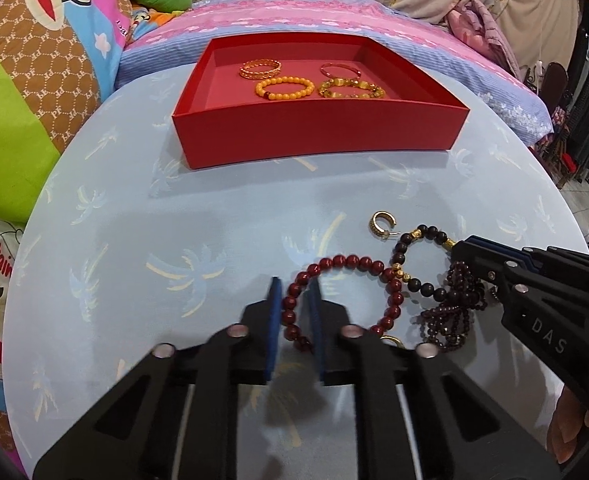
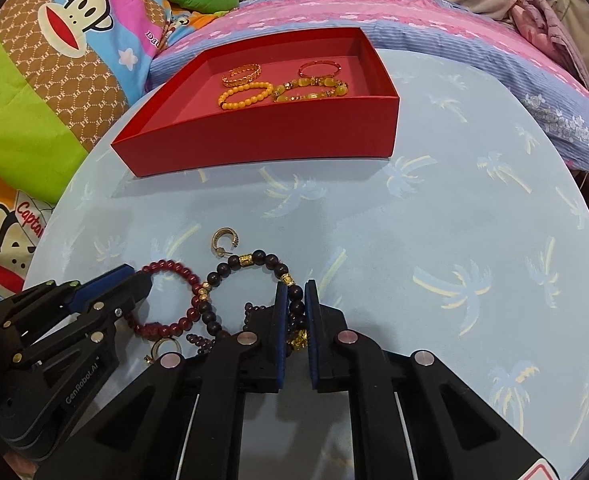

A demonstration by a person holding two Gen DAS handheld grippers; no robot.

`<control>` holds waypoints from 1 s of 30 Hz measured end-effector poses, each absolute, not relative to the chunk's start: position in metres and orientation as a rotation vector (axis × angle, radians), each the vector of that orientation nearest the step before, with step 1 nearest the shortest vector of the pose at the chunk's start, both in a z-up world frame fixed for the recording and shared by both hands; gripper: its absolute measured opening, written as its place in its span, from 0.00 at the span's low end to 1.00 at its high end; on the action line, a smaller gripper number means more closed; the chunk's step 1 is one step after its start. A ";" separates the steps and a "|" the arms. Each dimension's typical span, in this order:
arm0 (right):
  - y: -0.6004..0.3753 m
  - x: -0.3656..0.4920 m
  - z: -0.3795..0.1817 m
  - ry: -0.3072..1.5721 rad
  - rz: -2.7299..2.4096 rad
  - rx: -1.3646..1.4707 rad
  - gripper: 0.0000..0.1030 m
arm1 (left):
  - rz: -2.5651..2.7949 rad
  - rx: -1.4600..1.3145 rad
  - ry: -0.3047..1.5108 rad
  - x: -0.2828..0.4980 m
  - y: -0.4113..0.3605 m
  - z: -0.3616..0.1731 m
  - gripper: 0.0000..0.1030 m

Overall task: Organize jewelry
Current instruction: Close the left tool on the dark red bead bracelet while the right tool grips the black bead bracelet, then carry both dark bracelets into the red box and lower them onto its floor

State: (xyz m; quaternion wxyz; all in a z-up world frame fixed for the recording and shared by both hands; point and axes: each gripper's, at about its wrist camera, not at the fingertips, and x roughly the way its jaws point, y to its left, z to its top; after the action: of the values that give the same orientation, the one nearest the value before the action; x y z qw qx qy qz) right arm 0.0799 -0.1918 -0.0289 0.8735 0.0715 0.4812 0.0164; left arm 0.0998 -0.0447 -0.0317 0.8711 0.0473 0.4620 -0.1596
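Observation:
A red tray (image 1: 318,136) (image 2: 254,146) at the table's far side holds a gold bangle (image 1: 260,68), an orange bead bracelet (image 1: 284,89), a thin red bangle (image 1: 340,69) and a yellow stone bracelet (image 1: 352,89). My left gripper (image 1: 295,304) (image 2: 134,280) is shut on a dark red bead bracelet (image 1: 350,264) (image 2: 174,270) lying on the table. My right gripper (image 2: 296,300) (image 1: 460,250) is shut on a black bead bracelet with gold spacers (image 2: 260,258) (image 1: 404,246). A gold hoop earring (image 1: 382,223) (image 2: 224,240) lies just beyond them.
A tangled dark garnet strand (image 1: 450,316) lies under the right gripper. A second gold ring (image 2: 166,346) sits by the red bracelet. The round table has a light blue palm-print cloth (image 1: 214,220). Pillows and bedding surround its far and left sides.

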 end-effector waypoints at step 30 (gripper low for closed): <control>-0.221 0.059 0.059 0.801 0.055 0.241 0.08 | -0.426 0.019 0.895 0.086 -0.044 0.035 0.07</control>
State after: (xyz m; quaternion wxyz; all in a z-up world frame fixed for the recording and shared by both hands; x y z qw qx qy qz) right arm 0.0590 -0.2208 0.0591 0.9134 0.1168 0.3890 0.0269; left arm 0.0855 -0.0436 0.0349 0.8797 0.0089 0.4293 -0.2043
